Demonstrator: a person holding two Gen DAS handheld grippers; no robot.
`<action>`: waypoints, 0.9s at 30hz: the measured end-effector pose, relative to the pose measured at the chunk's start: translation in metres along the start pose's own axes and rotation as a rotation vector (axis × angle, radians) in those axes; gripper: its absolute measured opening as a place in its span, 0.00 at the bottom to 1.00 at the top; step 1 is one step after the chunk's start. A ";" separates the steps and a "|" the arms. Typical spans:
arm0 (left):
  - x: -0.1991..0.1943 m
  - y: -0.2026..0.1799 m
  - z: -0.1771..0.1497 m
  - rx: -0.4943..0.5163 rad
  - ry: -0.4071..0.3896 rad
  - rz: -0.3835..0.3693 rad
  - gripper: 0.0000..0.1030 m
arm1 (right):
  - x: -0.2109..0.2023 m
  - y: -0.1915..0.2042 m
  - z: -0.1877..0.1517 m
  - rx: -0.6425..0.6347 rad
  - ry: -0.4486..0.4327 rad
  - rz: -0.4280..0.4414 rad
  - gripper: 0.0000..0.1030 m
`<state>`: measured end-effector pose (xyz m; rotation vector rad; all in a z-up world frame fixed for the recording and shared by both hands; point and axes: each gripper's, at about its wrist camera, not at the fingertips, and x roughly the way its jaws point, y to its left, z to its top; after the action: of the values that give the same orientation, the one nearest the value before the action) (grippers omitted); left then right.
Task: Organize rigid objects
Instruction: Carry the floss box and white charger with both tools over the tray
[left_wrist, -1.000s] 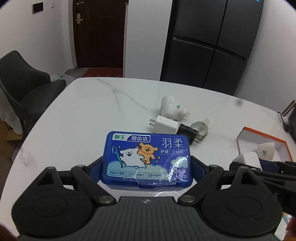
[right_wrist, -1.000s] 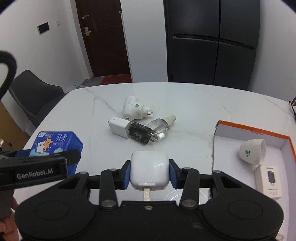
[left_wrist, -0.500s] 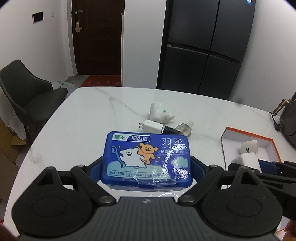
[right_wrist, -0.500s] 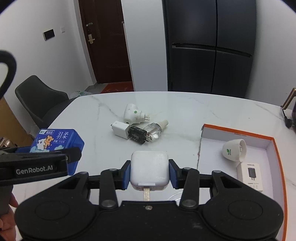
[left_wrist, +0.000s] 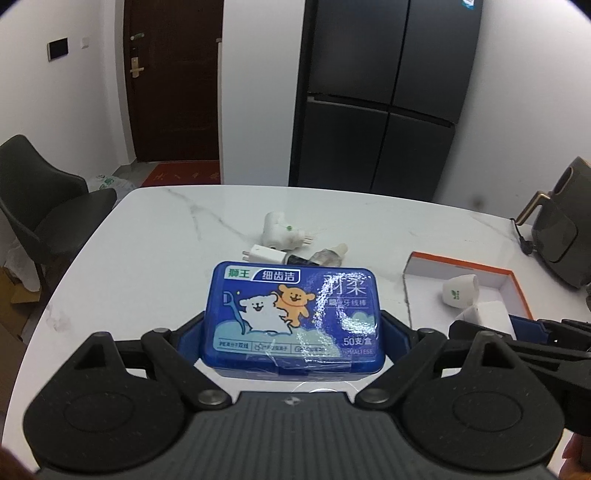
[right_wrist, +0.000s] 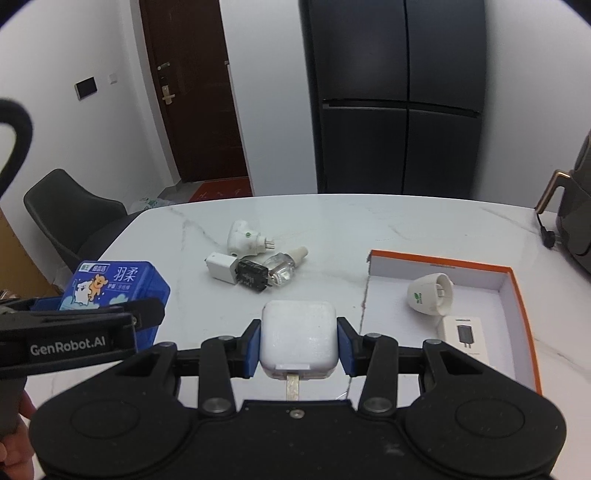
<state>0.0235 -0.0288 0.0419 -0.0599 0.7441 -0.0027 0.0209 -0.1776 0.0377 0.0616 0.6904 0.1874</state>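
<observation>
My left gripper (left_wrist: 291, 328) is shut on a blue floss-pick box (left_wrist: 293, 314) and holds it above the white marble table (left_wrist: 155, 240). The box also shows in the right wrist view (right_wrist: 114, 288). My right gripper (right_wrist: 299, 339) is shut on a white square charger (right_wrist: 298, 338), held above the table just left of an orange-rimmed white box (right_wrist: 515, 295). That box holds a white round plug (right_wrist: 430, 293) and a small white charger carton (right_wrist: 463, 338). On the table lie a white plug adapter (right_wrist: 243, 238), a white and black charger (right_wrist: 236, 273) and a clear small bottle (right_wrist: 284, 267).
A black fridge (right_wrist: 399, 96) and a dark door (right_wrist: 192, 92) stand behind the table. A dark chair (right_wrist: 70, 210) is at the table's left end. A dark appliance with a cord (right_wrist: 572, 214) sits at the table's far right.
Both grippers have risen and drawn back from the table with their objects still held. The table items look smaller and farther.
</observation>
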 end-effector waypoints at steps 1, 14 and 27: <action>0.000 -0.003 0.000 0.004 -0.002 -0.003 0.91 | -0.002 -0.002 -0.001 0.002 0.000 -0.002 0.50; -0.006 -0.030 -0.010 0.030 -0.006 -0.043 0.91 | -0.019 -0.027 -0.015 0.040 0.001 -0.036 0.50; -0.007 -0.055 -0.020 0.062 0.017 -0.086 0.91 | -0.034 -0.049 -0.026 0.068 0.005 -0.059 0.50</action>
<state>0.0057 -0.0849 0.0352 -0.0323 0.7575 -0.1080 -0.0140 -0.2327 0.0336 0.1058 0.7024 0.1078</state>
